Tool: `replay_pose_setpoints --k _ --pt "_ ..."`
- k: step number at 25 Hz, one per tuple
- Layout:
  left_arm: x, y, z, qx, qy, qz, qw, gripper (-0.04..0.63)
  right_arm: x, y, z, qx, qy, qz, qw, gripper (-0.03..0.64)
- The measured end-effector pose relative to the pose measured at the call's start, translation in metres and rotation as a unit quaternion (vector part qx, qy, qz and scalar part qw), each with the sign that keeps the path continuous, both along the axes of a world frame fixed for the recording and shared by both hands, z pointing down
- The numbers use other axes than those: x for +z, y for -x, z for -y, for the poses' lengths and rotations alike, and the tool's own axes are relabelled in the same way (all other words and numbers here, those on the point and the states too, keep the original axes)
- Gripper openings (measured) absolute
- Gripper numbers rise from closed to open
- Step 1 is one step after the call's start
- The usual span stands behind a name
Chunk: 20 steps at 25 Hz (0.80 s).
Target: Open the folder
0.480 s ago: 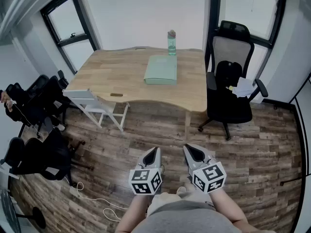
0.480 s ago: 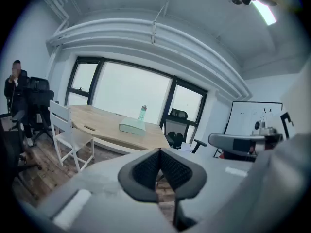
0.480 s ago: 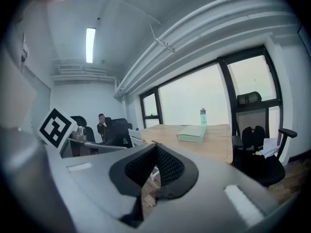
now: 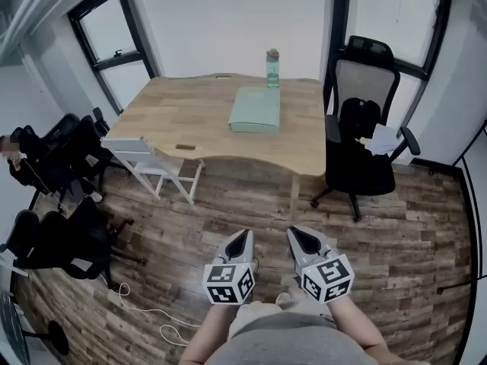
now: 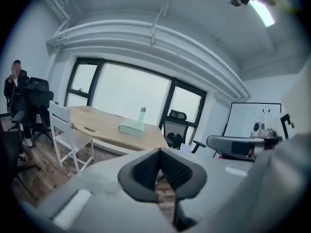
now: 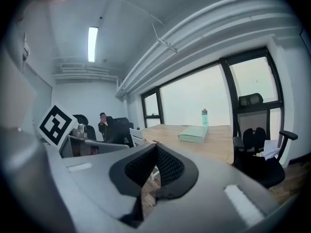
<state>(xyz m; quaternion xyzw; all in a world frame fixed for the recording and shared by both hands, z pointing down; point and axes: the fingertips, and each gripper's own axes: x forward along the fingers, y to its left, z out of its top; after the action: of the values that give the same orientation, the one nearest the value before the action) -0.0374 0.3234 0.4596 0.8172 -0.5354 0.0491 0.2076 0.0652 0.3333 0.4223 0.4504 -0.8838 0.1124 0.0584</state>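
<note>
A room with a wood-plank floor (image 4: 236, 204) and tall dark-framed windows (image 4: 114, 48) holds a long pale wooden bench (image 4: 183, 116) set against the far wall. The folder (image 4: 255, 110), pale green and closed, lies flat on the bench towards its right end, and a clear bottle (image 4: 272, 68) stands upright just behind it at the far edge. A black office chair (image 4: 361, 139) stands at the bench's right end with white papers (image 4: 383, 138) on its seat. A white chair (image 4: 148, 164) stands at the bench's near left side. Further left, a person (image 4: 19, 162) sits among black chairs. The left gripper (image 4: 243, 236) and right gripper (image 4: 294, 233) hang side by side over the floor, well apart from the bench and the folder. Each has its jaws closed together with nothing between them. A white cable (image 4: 152, 314) trails on the floor near the left gripper.
</note>
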Motion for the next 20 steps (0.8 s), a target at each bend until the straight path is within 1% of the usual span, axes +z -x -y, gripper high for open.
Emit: replay_pose_setpoints --k 8,20 --pt "0.000 -0.011 0.012 0.001 0.000 0.007 1.0000 0.005 0.005 -0.008 0.012 -0.005 0.011 0.010 1.000 -0.002" --pt "0.000 -0.048 0.035 -0.008 -0.004 0.001 1.0000 0.005 0.002 -0.042 0.038 -0.011 -0.003 0.015 1.000 -0.002"
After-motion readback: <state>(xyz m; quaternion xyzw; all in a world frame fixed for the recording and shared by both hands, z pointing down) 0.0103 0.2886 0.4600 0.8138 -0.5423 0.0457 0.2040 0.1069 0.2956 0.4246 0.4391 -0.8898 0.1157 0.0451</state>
